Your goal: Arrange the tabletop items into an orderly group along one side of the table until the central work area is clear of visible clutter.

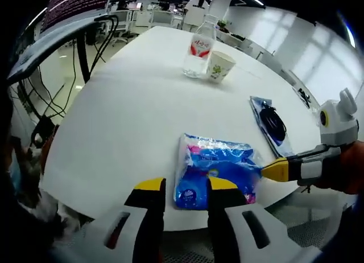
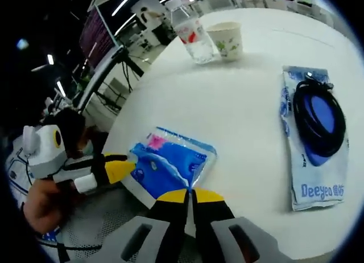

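Left gripper view: blue crinkled tissue pack point(image 1: 215, 177); left gripper point(image 1: 187, 189) slightly open, empty; right gripper point(image 2: 189, 195) closed on pack corner.

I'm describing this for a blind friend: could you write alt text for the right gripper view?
The right gripper, jaws nearly closed, pinches the edge of a blue tissue pack on a white table, while the left gripper reaches its other end. A black cable lies on a blue pouch; a water bottle and paper cup stand beyond.

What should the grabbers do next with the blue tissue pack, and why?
Probably slide the tissue pack toward the water bottle and paper cup. Both tools, left and right, already pinch its edges, and it lies apart from that pair.
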A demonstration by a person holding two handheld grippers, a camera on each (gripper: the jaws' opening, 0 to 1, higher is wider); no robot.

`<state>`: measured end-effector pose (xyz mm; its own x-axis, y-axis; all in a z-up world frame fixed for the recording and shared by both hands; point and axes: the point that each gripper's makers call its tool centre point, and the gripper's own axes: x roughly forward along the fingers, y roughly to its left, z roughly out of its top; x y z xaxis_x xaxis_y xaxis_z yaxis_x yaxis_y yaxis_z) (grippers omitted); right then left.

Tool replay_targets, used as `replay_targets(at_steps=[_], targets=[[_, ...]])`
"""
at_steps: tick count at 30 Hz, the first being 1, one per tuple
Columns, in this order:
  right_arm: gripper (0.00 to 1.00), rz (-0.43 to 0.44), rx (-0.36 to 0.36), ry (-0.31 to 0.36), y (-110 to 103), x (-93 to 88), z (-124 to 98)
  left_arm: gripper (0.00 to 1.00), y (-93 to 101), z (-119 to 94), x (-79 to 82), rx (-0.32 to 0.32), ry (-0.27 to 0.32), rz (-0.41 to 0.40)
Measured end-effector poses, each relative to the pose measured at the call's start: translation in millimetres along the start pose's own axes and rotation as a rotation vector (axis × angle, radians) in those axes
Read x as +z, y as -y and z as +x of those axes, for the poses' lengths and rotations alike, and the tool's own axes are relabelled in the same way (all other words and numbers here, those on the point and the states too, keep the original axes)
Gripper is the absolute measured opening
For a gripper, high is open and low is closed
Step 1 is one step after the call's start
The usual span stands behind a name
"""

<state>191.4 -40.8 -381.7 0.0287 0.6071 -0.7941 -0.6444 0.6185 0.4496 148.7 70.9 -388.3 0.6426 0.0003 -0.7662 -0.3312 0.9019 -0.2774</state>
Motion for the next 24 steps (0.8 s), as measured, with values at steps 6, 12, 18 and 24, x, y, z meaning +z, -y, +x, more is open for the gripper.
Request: replay_targets(at_steps=[6,12,18,24], targets=[[0.0,-0.022,-0.001,0.01,6,-1.7,-15,0.19,2.2,4,-8.9,-0.013,-0.02,-0.003],[0.0,-0.005,0.006,0.019,13,1.5,-17,0.07,11.9,12,-14.1,-0.039,-0.031,-0.002],[0.0,-0.037,0.002,0.026,25,1.3,-15,0.01,18.0,14,-14.2,-0.045,-0.041,-0.018],[0.03,-0.038,0.0,0.017,29,-3.9,-15,0.0,20.7,13,-13.7,-0.031,-0.046,-0.018]])
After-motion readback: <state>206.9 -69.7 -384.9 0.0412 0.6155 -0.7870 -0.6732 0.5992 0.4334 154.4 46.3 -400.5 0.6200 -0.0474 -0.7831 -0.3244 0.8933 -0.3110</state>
